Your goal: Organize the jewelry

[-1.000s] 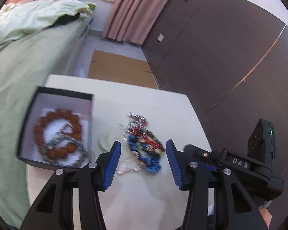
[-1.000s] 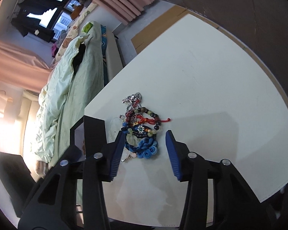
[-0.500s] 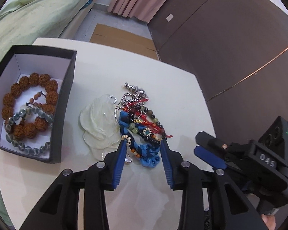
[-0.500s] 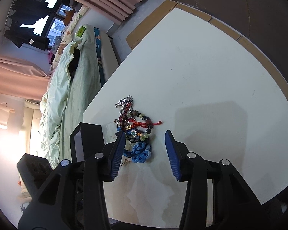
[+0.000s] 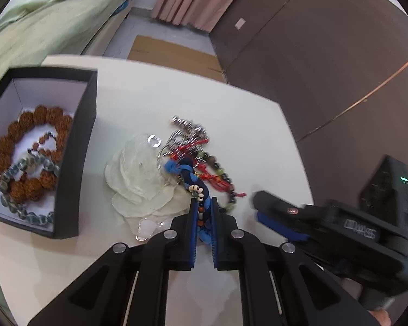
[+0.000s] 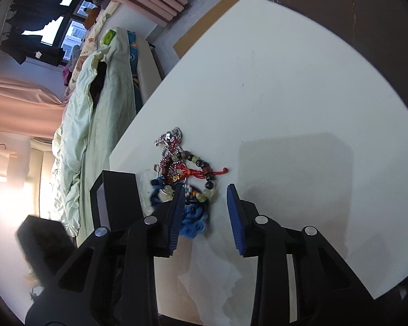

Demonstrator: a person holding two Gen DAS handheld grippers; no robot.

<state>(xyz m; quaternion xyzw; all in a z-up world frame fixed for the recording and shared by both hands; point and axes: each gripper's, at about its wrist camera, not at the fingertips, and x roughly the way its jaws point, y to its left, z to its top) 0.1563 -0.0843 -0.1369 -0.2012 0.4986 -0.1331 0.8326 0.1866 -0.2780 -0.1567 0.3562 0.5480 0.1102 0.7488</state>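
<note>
A tangle of jewelry (image 5: 201, 149) lies mid-table: silver chain, red cord, dark and green beads. From it runs a blue woven bracelet (image 5: 186, 172), and my left gripper (image 5: 204, 201) is closing its jaws, with the pads pressing on the bracelet's near end. In the right wrist view the same pile (image 6: 187, 168) sits just ahead. My right gripper (image 6: 205, 187) is closing but still wide, and the blue bracelet (image 6: 193, 222) lies by its left finger, unpinched. A black box (image 5: 88, 135) at the left holds a brown bead bracelet (image 5: 35, 116) and a grey-green one (image 5: 27, 163).
Pale translucent shell pieces (image 5: 138, 174) lie between box and pile. The white table (image 6: 285, 95) ends at a dark wall on the right. A bed with green bedding (image 5: 40, 27) runs along the left. The right gripper's finger (image 5: 269, 222) shows close beside the left one.
The left gripper came down onto the pile and its jaws closed on the blue bracelet's end. The right gripper's jaws narrowed a little and it stayed put.
</note>
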